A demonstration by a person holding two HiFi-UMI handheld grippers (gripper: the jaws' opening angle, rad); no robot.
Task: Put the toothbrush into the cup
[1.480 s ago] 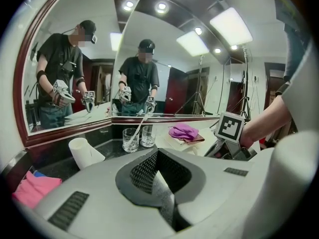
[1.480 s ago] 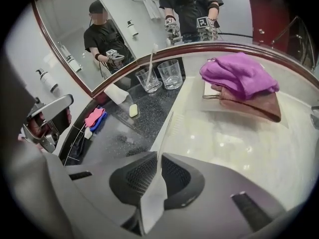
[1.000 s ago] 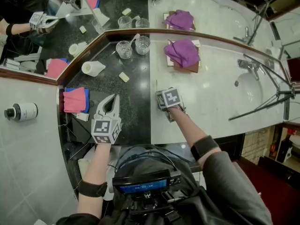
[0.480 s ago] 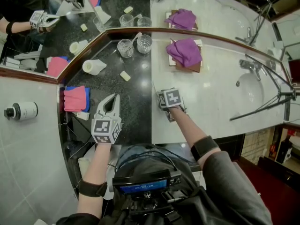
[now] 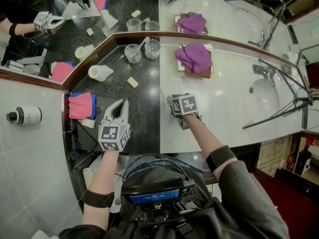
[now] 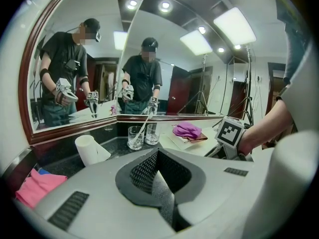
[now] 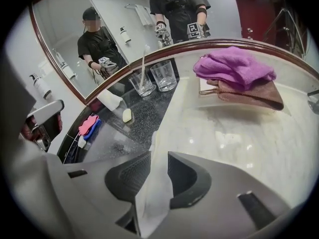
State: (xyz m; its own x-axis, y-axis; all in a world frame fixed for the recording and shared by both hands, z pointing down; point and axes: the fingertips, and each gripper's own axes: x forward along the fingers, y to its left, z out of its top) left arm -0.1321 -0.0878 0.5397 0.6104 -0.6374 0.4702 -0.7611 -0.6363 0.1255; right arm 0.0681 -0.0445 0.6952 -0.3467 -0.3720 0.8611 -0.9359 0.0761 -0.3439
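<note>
left tongs [image 5: 119,103] pressed together, idle. right tongs [image 7: 159,156] closing round flat white strip [image 7: 149,193], maybe a wrapped toothbrush, not pinching yet. white plastic toothbrush [image 7: 143,63] already stands in clear glass cup [image 7: 141,86], back edge of marble-and-granite counter [image 7: 239,128]. Pinch strip squarely before lifting.

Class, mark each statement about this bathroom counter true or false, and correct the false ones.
1. Two clear glasses stand side by side on the dark counter. True.
2. The purple cloth lies in the sink. False: it rests on a brown tray.
3. The left gripper holds its jaws wide apart. False: they are shut, with nothing between them.
4. A pink cloth lies on the dark counter. True.
</note>
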